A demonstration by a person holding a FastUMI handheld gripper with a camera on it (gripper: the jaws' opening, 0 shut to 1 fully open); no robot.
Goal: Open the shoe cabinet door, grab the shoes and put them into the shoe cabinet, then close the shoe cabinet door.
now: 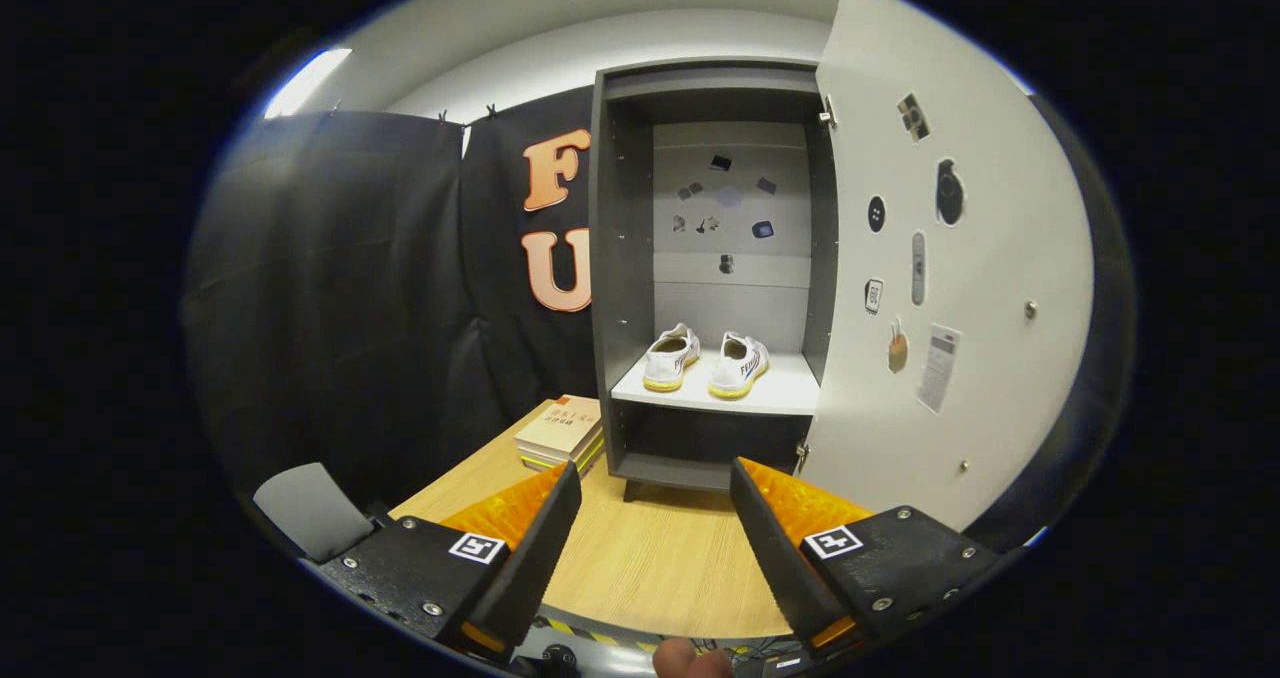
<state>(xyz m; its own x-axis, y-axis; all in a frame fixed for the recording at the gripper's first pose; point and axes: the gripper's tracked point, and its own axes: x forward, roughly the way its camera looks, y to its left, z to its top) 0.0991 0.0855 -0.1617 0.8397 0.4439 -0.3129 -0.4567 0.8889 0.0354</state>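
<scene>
Gripper view: fingers [655,528] spread wide, holding nothing, above the wooden counter [650,558]. Beyond them the shoe cabinet [625,258] stands open, both shoes [705,361] on its shelf, heels outward. Door [950,288] swung out to the right; judged next target, lying right of the fingers.

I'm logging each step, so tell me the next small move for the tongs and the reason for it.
Probably swing the tongs right toward the open cabinet door to start pushing it shut. Both shoes already sit side by side on the cabinet shelf, and the tongs are open, holding nothing, back over the wooden table. Only the door closing seems left.
</scene>
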